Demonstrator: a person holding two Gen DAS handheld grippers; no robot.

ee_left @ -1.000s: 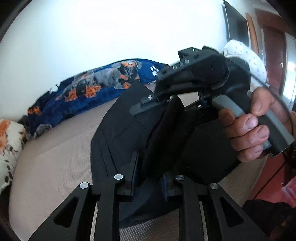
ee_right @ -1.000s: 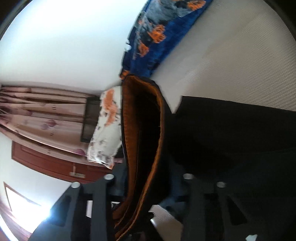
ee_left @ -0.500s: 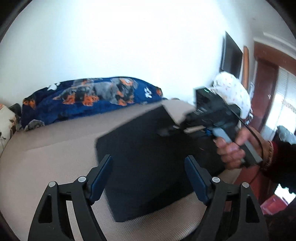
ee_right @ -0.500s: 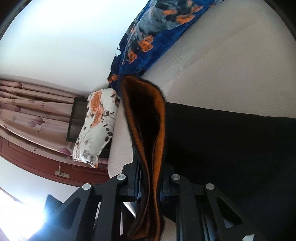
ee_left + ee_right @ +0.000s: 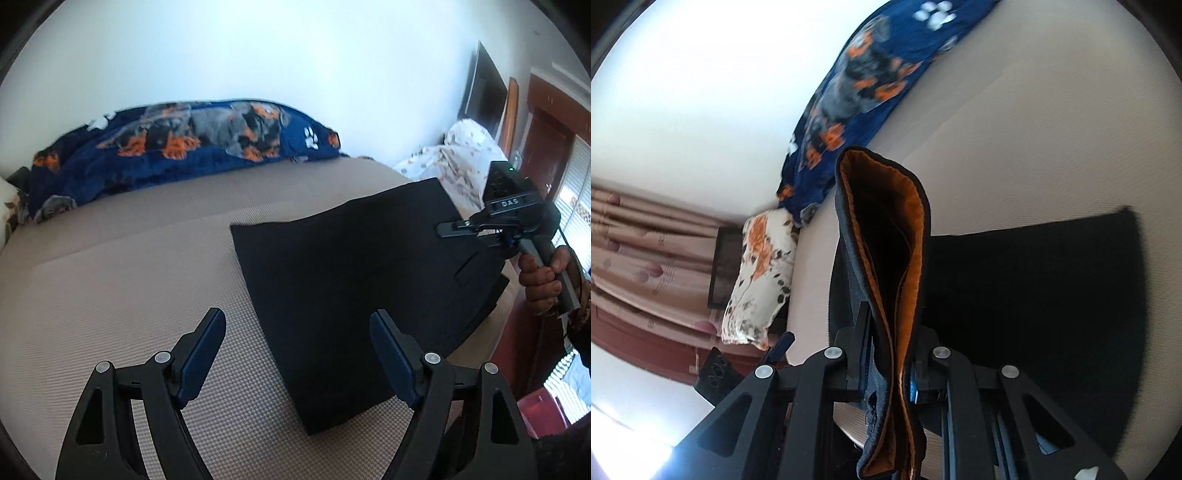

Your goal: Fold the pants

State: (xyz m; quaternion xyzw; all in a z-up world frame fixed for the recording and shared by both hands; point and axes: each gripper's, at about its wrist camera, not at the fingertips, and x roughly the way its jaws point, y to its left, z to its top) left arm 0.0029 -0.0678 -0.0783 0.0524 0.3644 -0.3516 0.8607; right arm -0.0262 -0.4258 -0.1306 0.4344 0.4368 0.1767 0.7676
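Left wrist view, near to far: the left gripper (image 5: 297, 345) fills the bottom of the frame, its two blue-padded fingers (image 5: 201, 349) standing wide apart with nothing between them, above the mattress (image 5: 110, 288). One pair of dark pants (image 5: 354, 280) lies folded flat at centre right of the frame, a near corner reaching between the fingers without touching either pad. At the right edge one hand (image 5: 543, 280) holds the handle of the right gripper (image 5: 448, 229), whose tip meets the far right border of the pants. Beyond, at upper left, one blue blanket (image 5: 177, 147) printed with dogs and paw marks lies along the white wall (image 5: 258, 55); at the far left edge a sliver of one floral pillow (image 5: 7, 195) shows, and at upper right a second, pale patterned pillow (image 5: 465, 155) lies before a dark screen (image 5: 484, 92). Right wrist view, near to far: the right gripper (image 5: 890, 365), at bottom centre, stands narrow, its pads clamped on an orange-lined edge of the pants (image 5: 882, 258) that rises upright through mid-frame; the rest of the garment spreads flat to the right. Behind, at centre left, lies the floral pillow (image 5: 757, 280), with the blanket (image 5: 864, 92) at upper centre and one pink curtain (image 5: 639, 236) at far left.
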